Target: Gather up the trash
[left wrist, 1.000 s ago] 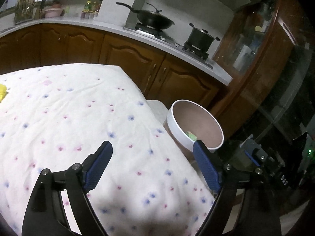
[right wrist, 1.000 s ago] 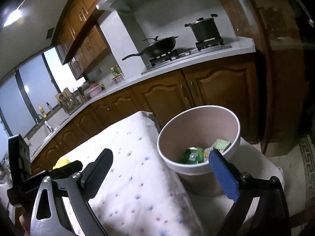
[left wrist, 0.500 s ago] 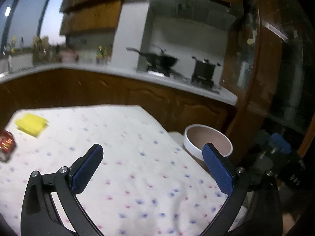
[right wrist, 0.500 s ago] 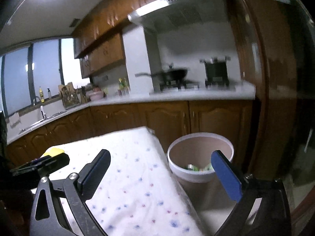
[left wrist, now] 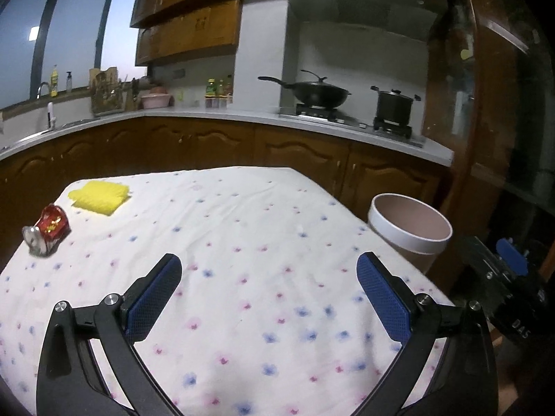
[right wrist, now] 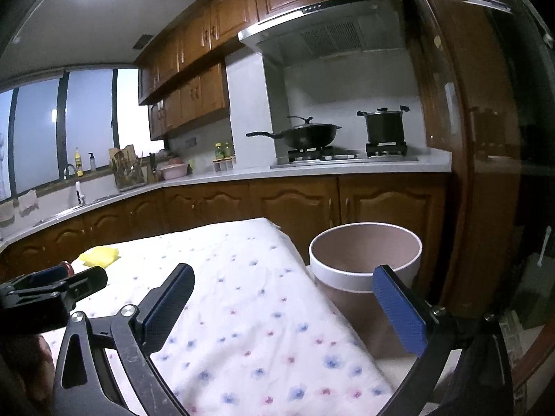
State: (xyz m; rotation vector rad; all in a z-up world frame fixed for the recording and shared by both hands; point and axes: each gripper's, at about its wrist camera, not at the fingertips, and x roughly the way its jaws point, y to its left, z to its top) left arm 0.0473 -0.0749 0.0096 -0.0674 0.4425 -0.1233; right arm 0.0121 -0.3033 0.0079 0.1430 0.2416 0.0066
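Trash on the white floral-print tablecloth (left wrist: 263, 242) consists of a crushed red metal can (left wrist: 48, 230) and a flat yellow sponge-like pad (left wrist: 99, 197), both lying near the far left corner, close together but apart. My left gripper (left wrist: 269, 298) hangs over the cloth with both blue pads spread fully wide and nothing between them. My right gripper (right wrist: 282, 312) is likewise wide open and empty, with the round white-rimmed bin (right wrist: 364, 260) just beyond the table's right edge.
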